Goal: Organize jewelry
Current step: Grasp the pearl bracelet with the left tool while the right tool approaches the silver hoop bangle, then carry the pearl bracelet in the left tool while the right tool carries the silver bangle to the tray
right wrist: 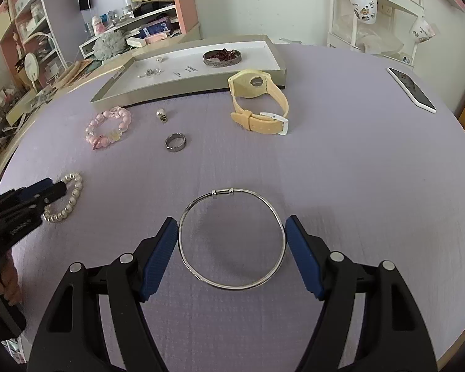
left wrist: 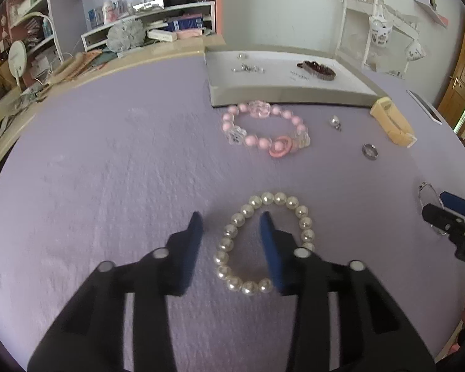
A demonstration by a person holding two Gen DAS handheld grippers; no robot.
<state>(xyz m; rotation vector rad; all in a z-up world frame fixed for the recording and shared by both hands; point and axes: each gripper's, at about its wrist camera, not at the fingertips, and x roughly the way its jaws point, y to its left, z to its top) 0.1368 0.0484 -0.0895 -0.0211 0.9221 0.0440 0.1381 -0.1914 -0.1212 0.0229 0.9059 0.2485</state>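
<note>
Left tongs (left wrist: pixel 231 220): spread wide, gripping nothing, low over the lilac tablecloth (left wrist: pixel 108 161). One blue finger outside the white pearl bracelet (left wrist: pixel 265 243), the other over its inside, so the bracelet's left arc between the two; contact with the beads impossible to judge. Ahead of the tips, a pink bead bracelet (left wrist: pixel 265 130) flat on the cloth, just before the near wall of the shallow grey tray (left wrist: pixel 291 94). Further right of that, a small pearl earring (left wrist: pixel 335 122), then a dark metal ring (left wrist: pixel 369 151), then a cream watch (left wrist: pixel 393 121) near the tray's right corner.

Right tongs (right wrist: pixel 231 224): also spread wide, holding nothing. Thin silver bangle (right wrist: pixel 232 239) flat on the cloth between the blue pads (right wrist: pixel 159 254), each pad close beside the wire, its clasp on the far side. Well ahead and left of the tips, the pink bracelet, earring and ring; straight ahead, the watch on its side before the tray. Inside the tray, small silver pieces and a dark oval bracelet (right wrist: pixel 222 56). Far right, a white phone (right wrist: pixel 412 89) near the table edge.
</note>
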